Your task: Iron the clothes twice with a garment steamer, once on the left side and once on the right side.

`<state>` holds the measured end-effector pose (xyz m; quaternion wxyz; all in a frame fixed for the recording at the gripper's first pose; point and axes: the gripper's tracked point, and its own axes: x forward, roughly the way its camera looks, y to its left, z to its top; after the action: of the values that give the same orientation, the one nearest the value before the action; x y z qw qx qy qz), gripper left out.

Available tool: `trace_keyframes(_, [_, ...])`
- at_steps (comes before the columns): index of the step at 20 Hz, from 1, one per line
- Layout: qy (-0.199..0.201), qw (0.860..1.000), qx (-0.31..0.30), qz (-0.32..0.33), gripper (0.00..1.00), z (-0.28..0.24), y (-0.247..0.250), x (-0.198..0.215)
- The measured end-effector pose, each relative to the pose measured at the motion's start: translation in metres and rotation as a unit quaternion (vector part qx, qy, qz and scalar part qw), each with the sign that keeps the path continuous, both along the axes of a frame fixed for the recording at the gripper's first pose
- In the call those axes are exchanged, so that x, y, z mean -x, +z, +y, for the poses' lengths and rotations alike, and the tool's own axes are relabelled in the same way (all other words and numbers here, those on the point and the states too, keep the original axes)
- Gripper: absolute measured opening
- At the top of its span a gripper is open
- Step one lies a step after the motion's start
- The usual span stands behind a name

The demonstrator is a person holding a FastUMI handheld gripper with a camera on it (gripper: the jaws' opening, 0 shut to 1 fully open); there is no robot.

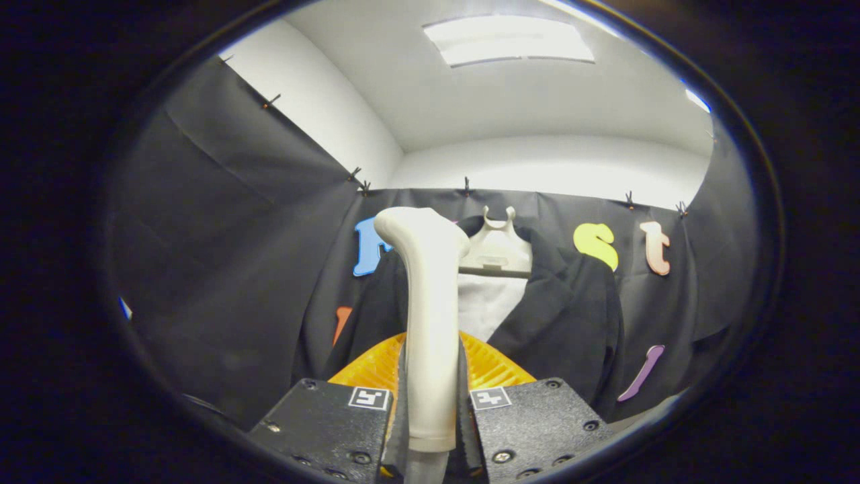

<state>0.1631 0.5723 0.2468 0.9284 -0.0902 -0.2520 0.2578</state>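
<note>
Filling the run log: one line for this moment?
gripper: shut on steamer handle | steamer upright | black jacket on hanger beyond

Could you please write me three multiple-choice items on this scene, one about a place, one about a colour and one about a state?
1. Where is the garment steamer?
A. between the tool's fingers
B. lying under the jacket
C. hanging from the hanger

2. What colour is the jacket on the hanger?
A. red
B. black
C. yellow

3. What is the tool doing?
A. open, holding nothing
B. shut on the hanger
C. shut on the steamer's handle

Answers: 1 A, its handle rises upright from between the fingers. 2 B, dark cloth drapes either side of a pale lining. 3 C, both fingers press against the handle.
</note>
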Motion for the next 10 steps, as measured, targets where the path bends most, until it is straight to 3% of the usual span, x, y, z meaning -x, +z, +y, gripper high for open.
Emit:
trace_keyframes(5, [0.001,0.999,0.002,-0.032,0.31,0.029,0.024,-0.018])
trace_keyframes(10, [-0.003,1.0,0.014,0.005,0.31,0.035,-0.001,-0.042])
